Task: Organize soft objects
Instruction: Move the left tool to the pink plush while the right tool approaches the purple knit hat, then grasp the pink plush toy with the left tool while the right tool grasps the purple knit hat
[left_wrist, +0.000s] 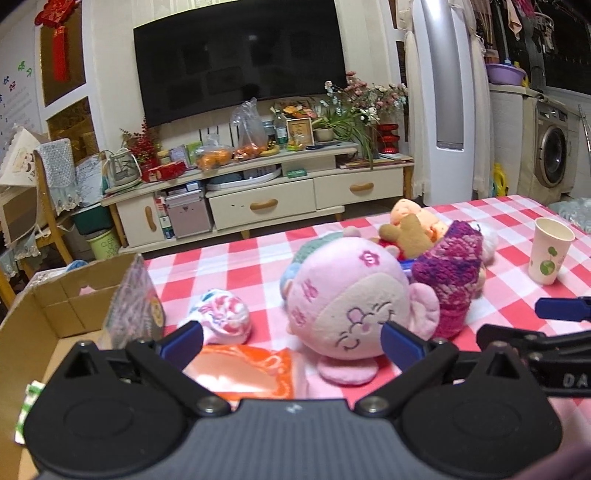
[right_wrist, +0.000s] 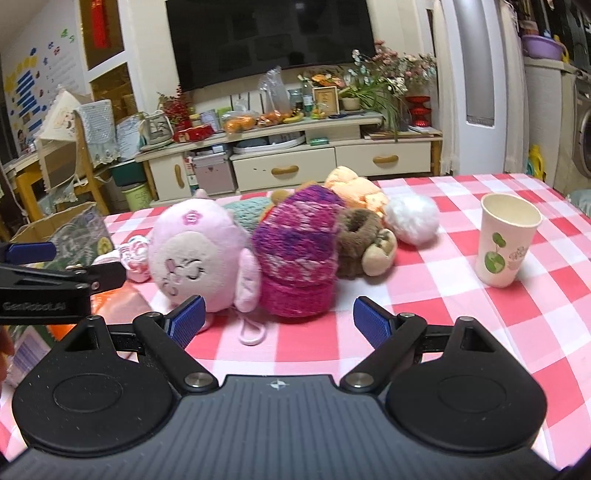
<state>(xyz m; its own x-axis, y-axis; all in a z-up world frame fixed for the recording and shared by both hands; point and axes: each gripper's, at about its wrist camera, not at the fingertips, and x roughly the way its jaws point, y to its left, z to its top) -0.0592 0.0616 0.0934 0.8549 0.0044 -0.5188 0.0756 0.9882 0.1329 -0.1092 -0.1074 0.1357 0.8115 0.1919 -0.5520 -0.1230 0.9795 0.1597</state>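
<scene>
left tool (left_wrist: 291, 341) wide | pink plush (left_wrist: 347, 299) just ahead | right tool (right_wrist: 279, 319) wide, empty

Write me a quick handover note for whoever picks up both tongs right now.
Left tongs: open, empty, in front of the pink plush.
Right tongs: open, empty, facing the purple knitted hat.
The toy pile and rolled socks lie on the checked tablecloth; cardboard box sits at the left.
Done: nothing visibly sorted from the pile.
Left: presumably move the soft items into the box; avoid the paper cup.
</scene>
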